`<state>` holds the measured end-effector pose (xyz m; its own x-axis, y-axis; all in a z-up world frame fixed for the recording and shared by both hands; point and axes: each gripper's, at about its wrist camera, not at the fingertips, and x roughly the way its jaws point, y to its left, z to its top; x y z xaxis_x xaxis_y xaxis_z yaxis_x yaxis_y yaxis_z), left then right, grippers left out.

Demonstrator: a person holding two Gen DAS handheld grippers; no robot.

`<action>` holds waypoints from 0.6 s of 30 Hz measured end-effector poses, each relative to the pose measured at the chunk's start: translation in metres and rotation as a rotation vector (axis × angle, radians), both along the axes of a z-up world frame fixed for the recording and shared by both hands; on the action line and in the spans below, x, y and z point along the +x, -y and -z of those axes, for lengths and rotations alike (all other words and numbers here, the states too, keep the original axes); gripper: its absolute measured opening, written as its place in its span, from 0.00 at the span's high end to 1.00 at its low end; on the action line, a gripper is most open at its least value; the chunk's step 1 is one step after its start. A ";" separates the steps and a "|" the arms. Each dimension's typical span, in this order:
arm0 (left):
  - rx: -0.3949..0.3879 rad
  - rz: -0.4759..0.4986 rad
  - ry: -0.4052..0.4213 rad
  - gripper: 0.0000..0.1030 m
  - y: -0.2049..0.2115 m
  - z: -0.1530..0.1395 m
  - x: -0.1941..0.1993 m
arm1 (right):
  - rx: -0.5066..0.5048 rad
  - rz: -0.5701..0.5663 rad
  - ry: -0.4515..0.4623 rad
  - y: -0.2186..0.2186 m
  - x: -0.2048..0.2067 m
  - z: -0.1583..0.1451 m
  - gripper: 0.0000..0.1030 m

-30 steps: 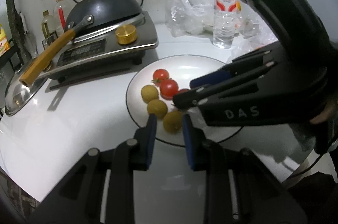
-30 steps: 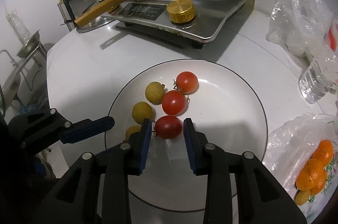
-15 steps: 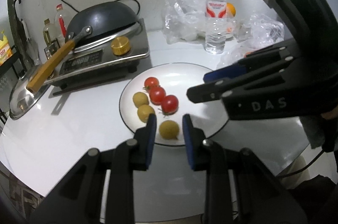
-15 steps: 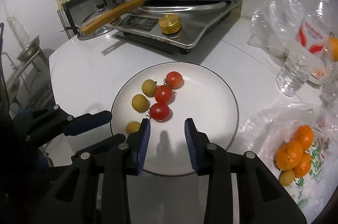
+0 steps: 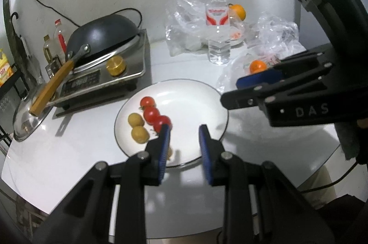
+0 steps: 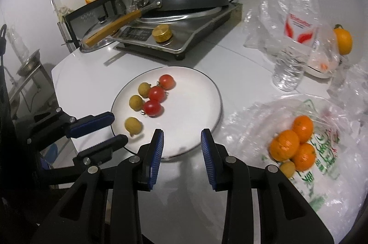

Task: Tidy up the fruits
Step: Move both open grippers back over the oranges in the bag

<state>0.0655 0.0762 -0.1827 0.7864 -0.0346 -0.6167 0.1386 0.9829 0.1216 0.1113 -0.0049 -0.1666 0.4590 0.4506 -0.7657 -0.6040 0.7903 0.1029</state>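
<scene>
White table (image 6: 230, 83) under both my grippers carries a plate (image 6: 195, 94) with three tomatoes (image 6: 157, 94) in a row and three yellow fruits (image 6: 133, 124) beside them. My left gripper (image 5: 184, 140) and right gripper (image 6: 182, 145) both hang spread and empty over the plate's near rim. Oranges (image 6: 293, 146) lie in a bag (image 6: 326, 152) to the right.

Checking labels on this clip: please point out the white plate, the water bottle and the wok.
white plate (image 6: 202, 94), right wrist view, bare centre.
water bottle (image 6: 296, 30), right wrist view, label.
wok (image 5: 103, 32), left wrist view, upturned bottom.
</scene>
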 end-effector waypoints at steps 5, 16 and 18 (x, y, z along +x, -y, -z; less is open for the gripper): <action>0.004 0.006 -0.001 0.73 0.011 -0.003 0.002 | 0.006 0.021 0.008 0.018 -0.003 -0.003 0.65; 0.017 0.044 0.005 0.69 0.042 -0.011 0.005 | 0.029 0.074 0.020 0.057 -0.007 -0.009 0.65; 0.020 0.055 0.007 0.68 0.050 -0.013 0.006 | 0.032 0.084 0.021 0.065 -0.008 -0.009 0.65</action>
<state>0.0717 0.0266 -0.1698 0.7877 -0.0658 -0.6125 0.1917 0.9711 0.1421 0.1036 -0.0703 -0.1576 0.5121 0.4340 -0.7412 -0.5380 0.8348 0.1172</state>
